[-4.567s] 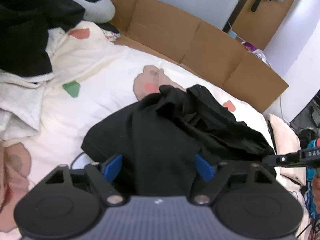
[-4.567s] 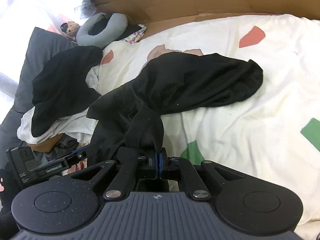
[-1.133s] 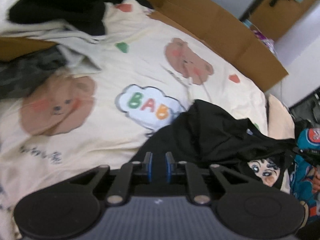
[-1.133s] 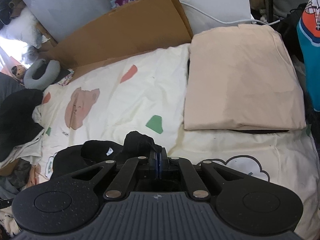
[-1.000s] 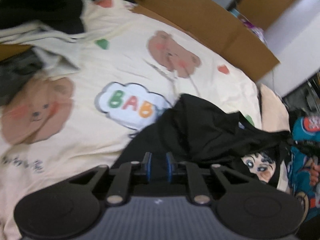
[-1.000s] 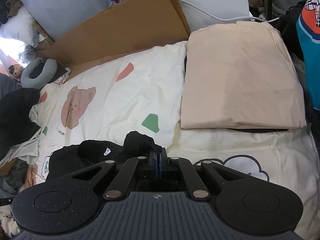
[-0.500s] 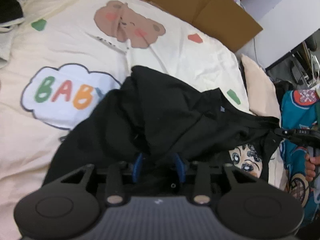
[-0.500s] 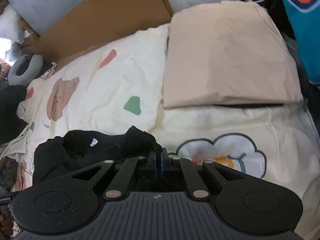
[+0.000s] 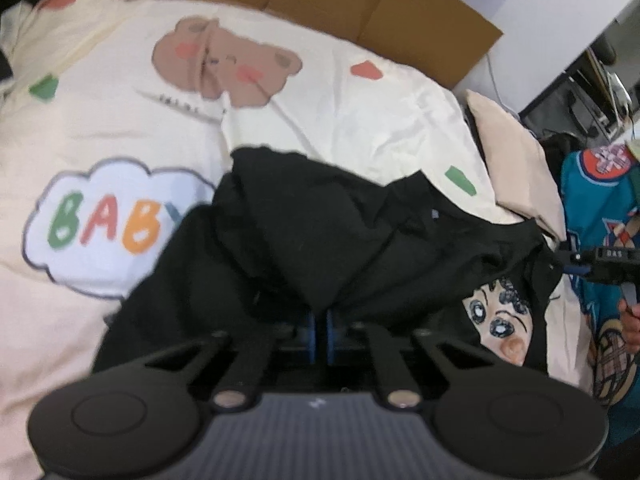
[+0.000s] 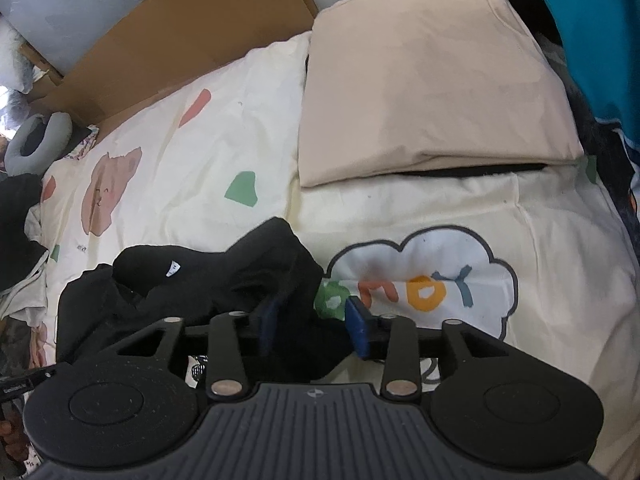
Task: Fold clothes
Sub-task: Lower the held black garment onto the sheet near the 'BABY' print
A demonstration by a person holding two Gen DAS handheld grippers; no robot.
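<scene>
A crumpled black T-shirt lies on the cream bedsheet, with a cartoon face print showing at its right side. My left gripper is shut on a fold of it at the near edge, and the cloth drapes over the blue pads. In the right wrist view the same shirt lies bunched, with a small white label showing. My right gripper stands open. Black cloth covers its left pad and lies loosely between the fingers. The right gripper's body also shows at the shirt's far right end.
A folded beige garment rests at the far right of the bed. Brown cardboard lines the back edge. A grey neck pillow and a dark clothes pile sit at the left. A person in teal clothing stands to the right.
The left gripper's jaws closed from partly apart onto the black shirt. The right gripper, shut on the shirt half a second ago, has opened, and the cloth now lies loose across it.
</scene>
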